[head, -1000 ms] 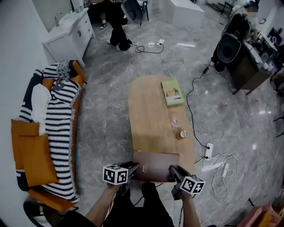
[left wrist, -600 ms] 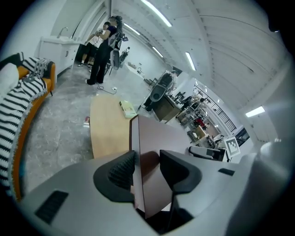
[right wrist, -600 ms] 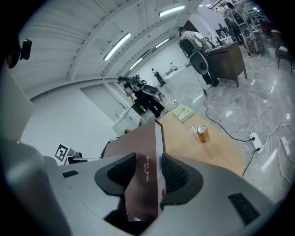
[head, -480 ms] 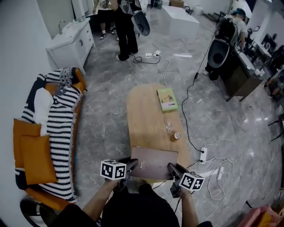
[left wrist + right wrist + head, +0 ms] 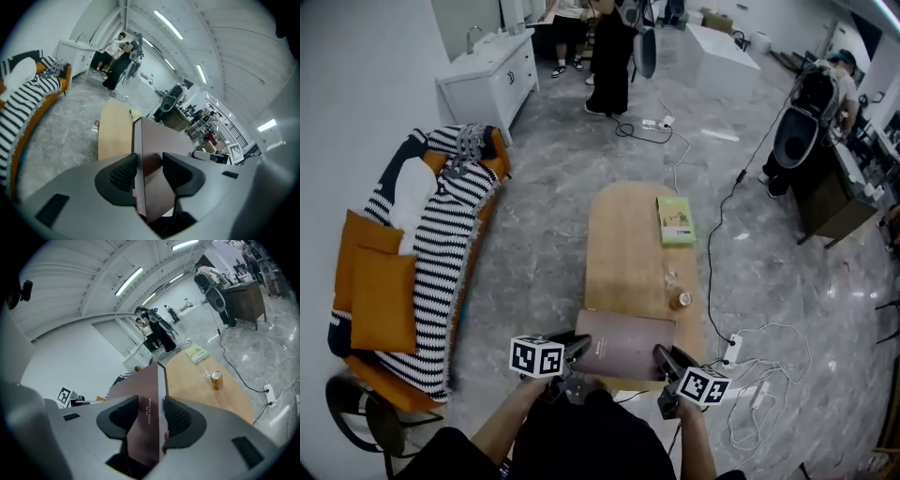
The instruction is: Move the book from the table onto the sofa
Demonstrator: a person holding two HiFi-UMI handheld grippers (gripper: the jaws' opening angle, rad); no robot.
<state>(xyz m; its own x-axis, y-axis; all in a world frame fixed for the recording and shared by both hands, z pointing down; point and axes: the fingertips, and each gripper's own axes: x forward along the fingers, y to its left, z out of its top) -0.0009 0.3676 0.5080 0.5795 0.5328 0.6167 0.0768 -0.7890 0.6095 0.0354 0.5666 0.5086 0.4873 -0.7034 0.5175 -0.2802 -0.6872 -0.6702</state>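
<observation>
Brown book (image 5: 146, 380) tight between right tongs (image 5: 152, 405); can (image 5: 216, 380) on table (image 5: 187, 373) beyond

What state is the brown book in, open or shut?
Shut: the brown book shows as one flat slab, covers together, clamped at opposite edges by the left tongs and the right tongs.

Two books: a brown book (image 5: 623, 344) and a green book (image 5: 676, 221). Two tools, the left tool (image 5: 578, 347) and the right tool (image 5: 662, 358) (each carrying one marker cube). One table (image 5: 623, 253), one sofa (image 5: 431, 262), one can (image 5: 682, 300), one small clear glass (image 5: 670, 277), two orange cushions (image 5: 382, 305).
</observation>
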